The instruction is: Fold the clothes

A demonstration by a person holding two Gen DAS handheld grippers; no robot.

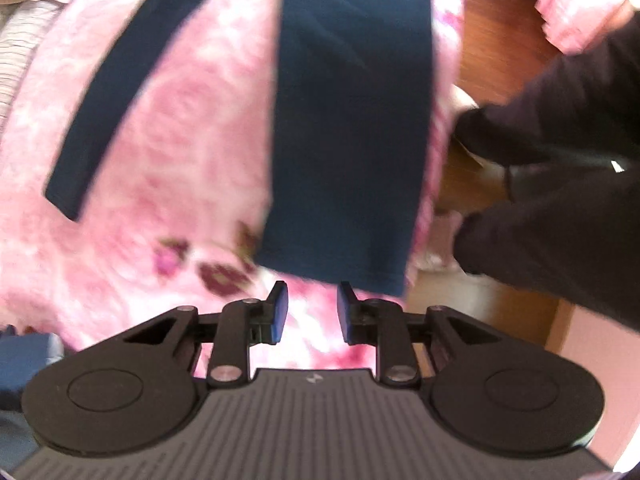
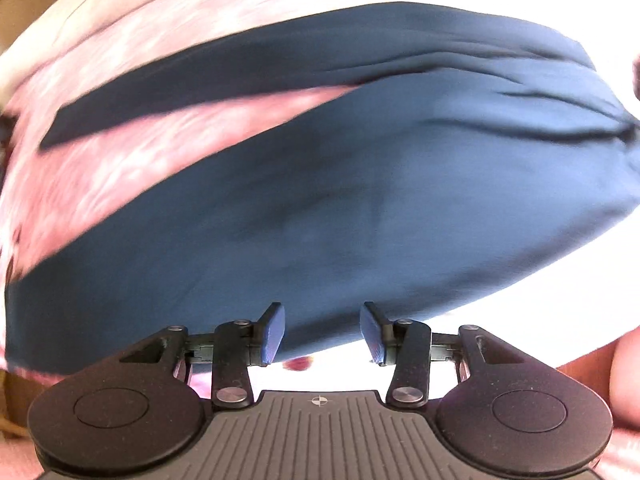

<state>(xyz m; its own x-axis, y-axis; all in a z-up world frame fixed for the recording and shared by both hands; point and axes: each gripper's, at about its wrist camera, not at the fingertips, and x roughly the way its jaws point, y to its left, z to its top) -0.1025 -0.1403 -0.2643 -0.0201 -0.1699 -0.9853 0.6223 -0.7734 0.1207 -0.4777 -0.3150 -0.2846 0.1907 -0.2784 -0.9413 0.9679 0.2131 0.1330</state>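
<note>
A dark blue garment (image 1: 352, 128) lies spread on a pink floral blanket (image 1: 172, 148). Its body runs straight away from my left gripper (image 1: 312, 312) and a long sleeve (image 1: 104, 100) angles off to the left. That gripper is open, its blue pads just short of the garment's near hem, nothing between them. In the right wrist view the same garment (image 2: 360, 200) fills the middle, with the sleeve (image 2: 192, 80) stretched out to the left. My right gripper (image 2: 323, 330) is open at the garment's near edge, holding nothing. Both views are blurred by motion.
A person's black sleeve and gloved hand (image 1: 560, 184) reach in at the right of the left wrist view, over a wooden floor (image 1: 496, 40). The pink blanket (image 2: 120, 148) covers the bed around the garment. Folded blue cloth (image 1: 24, 360) shows at the lower left.
</note>
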